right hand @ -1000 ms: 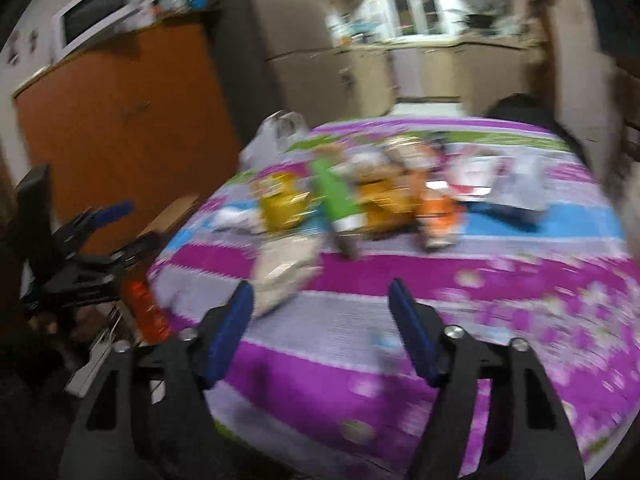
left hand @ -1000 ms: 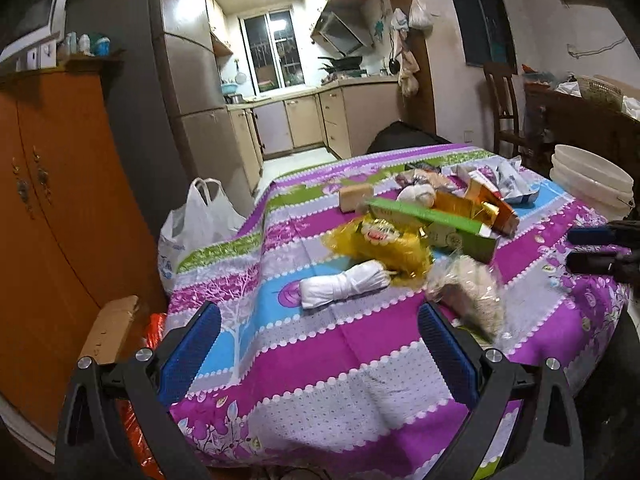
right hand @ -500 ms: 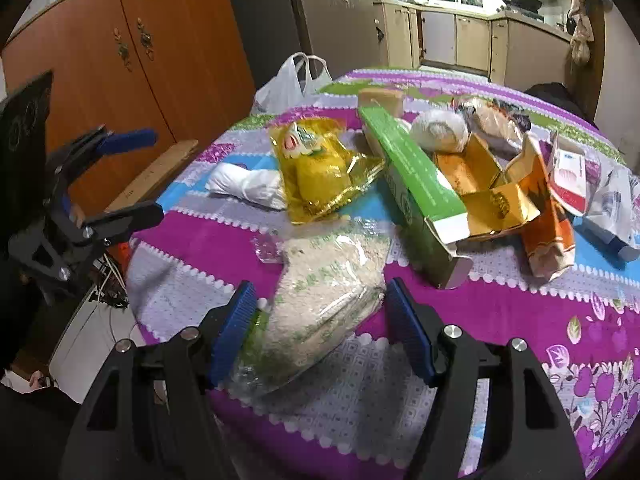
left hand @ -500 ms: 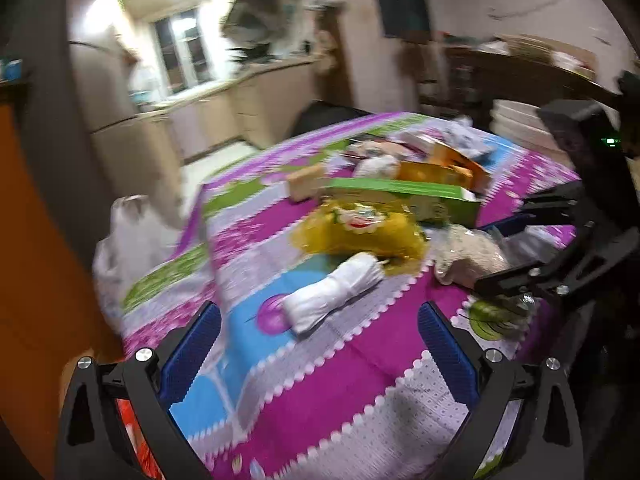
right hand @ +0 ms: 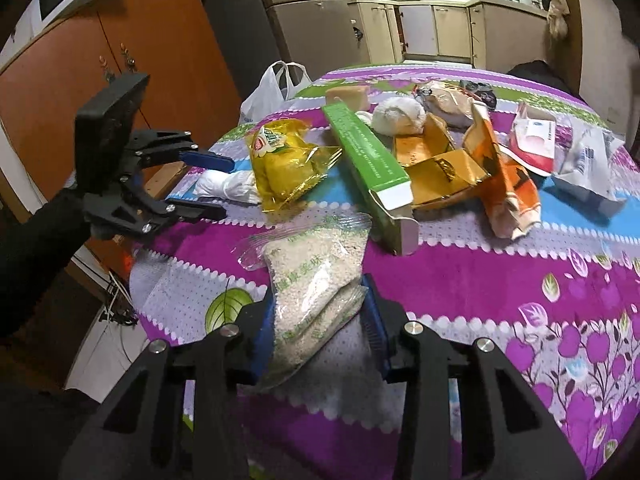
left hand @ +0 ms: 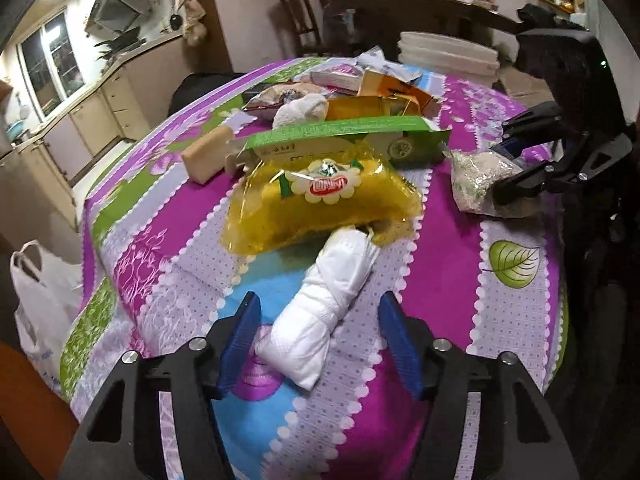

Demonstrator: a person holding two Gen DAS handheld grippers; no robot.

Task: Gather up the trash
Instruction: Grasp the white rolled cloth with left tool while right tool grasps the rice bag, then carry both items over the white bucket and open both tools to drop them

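Observation:
A white rolled bundle (left hand: 324, 308) lies on the flowered tablecloth (left hand: 440, 280). My left gripper (left hand: 320, 344) straddles its near end. The jaws are closing, and a gap still shows on each side of the bundle. From the right wrist view, the same left gripper (right hand: 225, 189) hangs at the table's left edge over the bundle (right hand: 240, 184). A clear bag of pale grains (right hand: 316, 280) sits between the blue pads of my right gripper (right hand: 320, 328). These jaws are closing too and squeeze the bag's near end. The left wrist view shows the right gripper (left hand: 506, 170) pinching that bag (left hand: 476, 176).
A yellow snack bag (left hand: 320, 200), a long green box (right hand: 368, 156), orange cartons (right hand: 440, 160) and white wrappers (right hand: 588, 160) crowd the table's middle. A white plastic bag (left hand: 44, 300) hangs off the table's far-left side. An orange cabinet (right hand: 120, 60) stands behind it.
My left gripper swung in and tipped down over the white bundle, and its jaws narrowed. My right gripper slid forward along the grain bag and closed onto it.

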